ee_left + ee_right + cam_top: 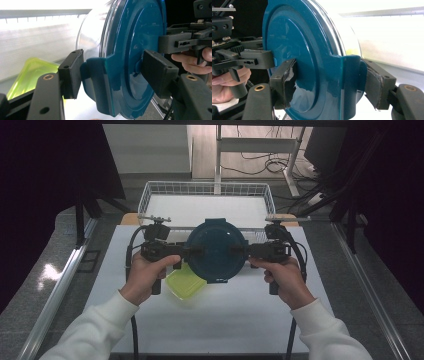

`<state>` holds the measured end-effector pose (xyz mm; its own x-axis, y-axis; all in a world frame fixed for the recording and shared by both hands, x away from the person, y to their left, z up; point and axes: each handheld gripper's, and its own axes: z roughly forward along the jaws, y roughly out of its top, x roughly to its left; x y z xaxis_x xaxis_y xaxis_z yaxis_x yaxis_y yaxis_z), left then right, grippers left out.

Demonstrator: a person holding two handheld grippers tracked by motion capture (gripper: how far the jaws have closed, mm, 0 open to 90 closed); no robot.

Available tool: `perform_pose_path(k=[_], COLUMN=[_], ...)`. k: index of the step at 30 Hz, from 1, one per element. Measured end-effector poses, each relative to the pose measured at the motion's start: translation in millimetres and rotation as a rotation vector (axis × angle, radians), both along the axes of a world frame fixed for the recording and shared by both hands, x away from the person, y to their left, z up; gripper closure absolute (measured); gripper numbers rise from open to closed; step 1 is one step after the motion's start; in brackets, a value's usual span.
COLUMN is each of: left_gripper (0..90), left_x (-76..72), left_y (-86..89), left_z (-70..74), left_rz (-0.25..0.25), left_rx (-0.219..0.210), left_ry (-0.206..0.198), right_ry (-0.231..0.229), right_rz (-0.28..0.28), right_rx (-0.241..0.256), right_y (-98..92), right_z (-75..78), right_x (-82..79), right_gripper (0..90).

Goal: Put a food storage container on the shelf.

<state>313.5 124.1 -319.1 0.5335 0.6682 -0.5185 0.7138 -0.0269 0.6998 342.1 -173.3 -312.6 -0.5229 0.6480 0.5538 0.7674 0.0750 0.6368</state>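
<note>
One white table (210, 320) carries one wire basket (150, 195) at its far edge. Near of that, one round container with a teal lid (216, 251) is held above the table, centre. The left hand-held gripper (192, 253) and right hand-held gripper (239, 251) each clamp a lid latch tab. One yellow-green container (186, 285) lies below, partly hidden.

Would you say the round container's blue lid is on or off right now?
On. The blue lid sits against the clear container, its side latches folded over the rim, both grippers clamping them.
</note>
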Motion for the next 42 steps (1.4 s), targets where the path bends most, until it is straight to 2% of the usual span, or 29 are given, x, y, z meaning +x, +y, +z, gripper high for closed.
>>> perform_pose_path(k=[14, 24, 33, 42], left_gripper=[35.9, 36.0, 36.1, 36.1], left_x=[9.8, 19.8, 33.3, 49.6], left_y=[6.8, 10.0, 10.9, 14.4], left_z=[19.8, 29.4, 38.7, 47.4], left_rz=[0.0, 0.004, 0.008, 0.007], left_rx=[0.001, 0.003, 0.013, 0.012], left_ry=[-0.03, -0.041, -0.05, -0.057], right_ry=[-0.024, -0.034, -0.03, -0.036], right_rz=[0.006, 0.011, 0.009, 0.004], right_rx=[-0.005, -0.001, 0.021, 0.021], right_y=[6.4, 9.9, 10.5, 13.6], right_z=[21.8, 30.8, 35.6, 45.3], right_x=[10.5, 21.0, 35.2, 50.8], right_gripper=[32.2, 32.2, 32.2, 32.3])
